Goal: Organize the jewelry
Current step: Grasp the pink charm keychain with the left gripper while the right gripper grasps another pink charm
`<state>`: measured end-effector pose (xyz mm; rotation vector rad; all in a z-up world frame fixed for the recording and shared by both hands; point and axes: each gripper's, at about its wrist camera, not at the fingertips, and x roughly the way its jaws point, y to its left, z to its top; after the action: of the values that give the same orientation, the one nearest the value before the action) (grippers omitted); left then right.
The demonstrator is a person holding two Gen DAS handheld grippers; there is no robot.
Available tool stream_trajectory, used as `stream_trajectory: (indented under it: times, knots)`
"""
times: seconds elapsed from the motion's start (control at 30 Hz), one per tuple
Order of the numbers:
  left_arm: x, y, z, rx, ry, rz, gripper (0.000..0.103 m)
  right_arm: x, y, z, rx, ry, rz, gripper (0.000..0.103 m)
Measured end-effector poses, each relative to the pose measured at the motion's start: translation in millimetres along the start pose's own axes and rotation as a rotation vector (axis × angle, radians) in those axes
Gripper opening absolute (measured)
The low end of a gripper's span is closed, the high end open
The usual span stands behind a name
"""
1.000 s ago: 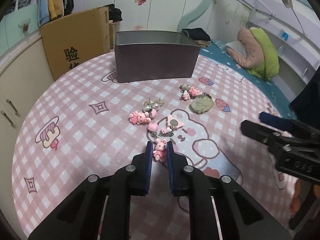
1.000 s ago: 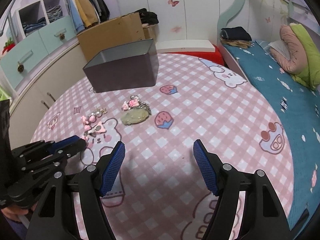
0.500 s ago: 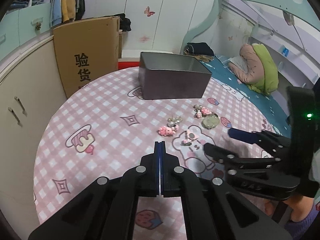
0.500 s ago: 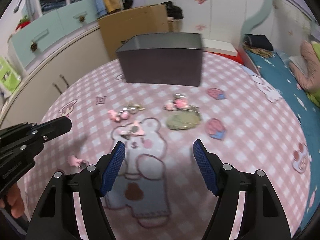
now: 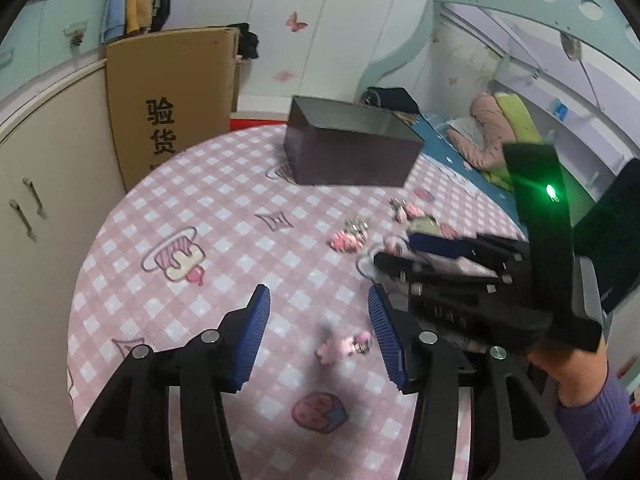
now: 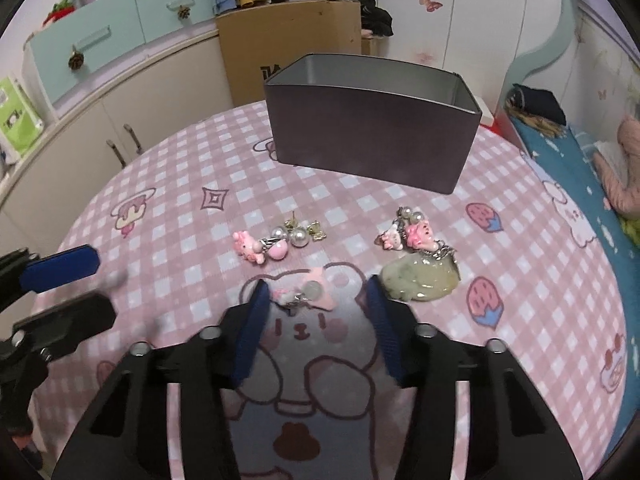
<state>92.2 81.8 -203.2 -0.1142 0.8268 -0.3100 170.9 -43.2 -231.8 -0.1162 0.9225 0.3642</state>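
My left gripper (image 5: 318, 330), jaws spread wide above the pink checked tablecloth (image 5: 224, 240); a blurred pink charm (image 5: 344, 346) lies between them. My right gripper (image 5: 394, 250) reaches among further trinkets (image 5: 348, 236). Beyond, a dark rectangular tin (image 5: 352, 148).

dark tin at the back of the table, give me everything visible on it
The dark tin is a rectangular, lidless box with dull purplish-brown outer walls and a pale, metallic-looking inside. It stands upright on the pink checked tablecloth at the far side, in front of a cardboard box. No contents show from either view. Nothing touches it except the cloth; the jewelry lies nearer the cameras, apart from it.
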Motion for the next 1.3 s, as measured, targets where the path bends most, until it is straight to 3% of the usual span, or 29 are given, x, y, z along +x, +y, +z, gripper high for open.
stream_trajectory:
  times: [0.1,0.3,0.63,0.73,0.9,0.93,1.03,1.1,1.3]
  knots:
    - [5,-5,-6,0.029,0.019,0.004,0.049,-1,-3,-1,-0.001,0.000,0.007,0.026]
    - [11,-14,-15,0.076,0.055,-0.019,0.049,-11,-11,-11,0.017,0.001,0.008,0.026]
    - [22,-20,-21,0.108,0.082,0.004,0.047,-32,-33,-29,0.091,-0.005,0.023,0.025]
    - [25,-21,-19,0.125,0.082,0.034,0.027,-38,-36,-31,0.100,-0.012,0.032,0.026]
    - [27,-18,-17,0.105,0.079,0.015,0.021,-45,-39,-32,0.116,-0.023,0.049,0.026]
    - [26,-17,-16,0.090,0.075,0.004,0.013,-46,-40,-32,0.119,-0.026,0.053,0.026]
    - [25,-15,-15,0.078,0.067,0.001,0.011,-49,-42,-32,0.128,-0.033,0.064,0.026]
    - [23,-14,-13,0.063,0.057,-0.013,0.003,-52,-42,-31,0.130,-0.038,0.069,0.026]
    - [24,-13,-10,0.046,0.065,-0.036,0.003,-56,-46,-31,0.142,-0.050,0.079,0.026]
